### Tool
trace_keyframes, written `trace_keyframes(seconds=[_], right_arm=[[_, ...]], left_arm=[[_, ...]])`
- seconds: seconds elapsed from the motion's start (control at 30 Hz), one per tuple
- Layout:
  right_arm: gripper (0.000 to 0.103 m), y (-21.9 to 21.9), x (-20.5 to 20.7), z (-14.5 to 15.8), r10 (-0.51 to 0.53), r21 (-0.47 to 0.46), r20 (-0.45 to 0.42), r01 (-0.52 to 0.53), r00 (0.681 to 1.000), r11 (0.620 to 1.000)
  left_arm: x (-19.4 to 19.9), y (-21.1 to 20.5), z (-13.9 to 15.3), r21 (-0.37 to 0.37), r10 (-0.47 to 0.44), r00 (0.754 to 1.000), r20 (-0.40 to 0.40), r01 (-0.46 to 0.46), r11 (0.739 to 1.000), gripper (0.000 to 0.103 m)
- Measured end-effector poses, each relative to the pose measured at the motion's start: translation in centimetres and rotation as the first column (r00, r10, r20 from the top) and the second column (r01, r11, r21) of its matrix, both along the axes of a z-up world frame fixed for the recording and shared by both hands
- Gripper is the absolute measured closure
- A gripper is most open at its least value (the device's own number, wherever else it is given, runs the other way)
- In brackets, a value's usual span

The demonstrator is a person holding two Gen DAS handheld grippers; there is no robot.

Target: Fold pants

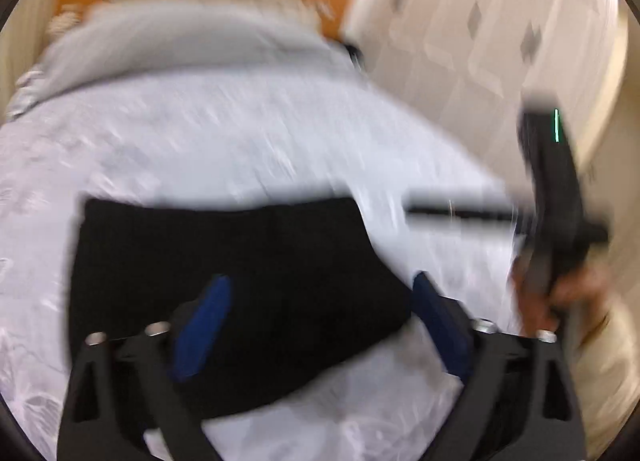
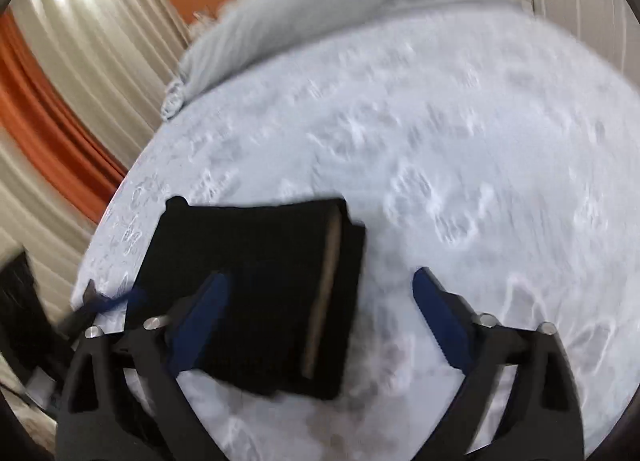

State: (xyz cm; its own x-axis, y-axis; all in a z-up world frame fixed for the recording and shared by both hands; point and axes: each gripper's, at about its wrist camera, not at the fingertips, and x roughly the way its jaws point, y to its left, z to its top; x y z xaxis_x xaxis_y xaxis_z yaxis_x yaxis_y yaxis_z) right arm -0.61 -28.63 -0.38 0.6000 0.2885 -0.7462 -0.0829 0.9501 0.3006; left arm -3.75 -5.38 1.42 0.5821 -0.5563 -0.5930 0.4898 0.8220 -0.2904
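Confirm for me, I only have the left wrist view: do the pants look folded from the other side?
Observer: Yes. In the right wrist view the black pants lie as a compact rectangle on the white bedspread, with a tan strip showing along one edge.
Operator: Is the right tool gripping them?
Observer: No. The right tool is open, with nothing between its fingers.
Operator: Anything left of the bed there?
Observer: Cream and orange curtains hang beside the bed.
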Motion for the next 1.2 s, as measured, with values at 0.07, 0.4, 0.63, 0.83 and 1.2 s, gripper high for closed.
trace_keyframes(seconds=[0.07, 0.4, 0.63, 0.83, 1.2], right_arm=[[0.011, 1.7, 2.1, -1.3, 0.028, -0.043, -0.049, -0.030, 0.998, 0.999], [0.074, 5.2, 2.0, -4.4, 0.021, -0.130, -0.110, -0.035, 0.994, 0.991], [0.050, 4.3, 2.0, -5.1, -0.004, -0.194, -0.145, -0.025, 0.989, 0.981], [0.013, 1.9, 0.4, -6.8, -0.007, 0.024, -0.221, 0.013, 0.975, 1.000], [0.069, 2.6, -4.2, -2.9, 0.078, 0.220, -0.124, -0.049, 0.989, 0.974]], left_arm=[[1.7, 2.6, 0.7, -0.003, 0.100, 0.995, 0.007, -0.100, 0.995, 0.010], [9.1, 11.4, -9.7, 0.144, 0.387, 0.824, -0.413, -0.360, 0.922, 0.024], [6.9, 11.3, -8.1, 0.079, 0.329, 0.863, -0.384, -0.324, 0.943, 0.048], [6.0, 13.6, -10.4, 0.012, 0.338, 0.800, -0.496, -0.383, 0.924, 0.015], [3.0, 11.7, -5.5, -0.042, 0.210, 0.871, -0.444, -0.254, 0.966, 0.074]])
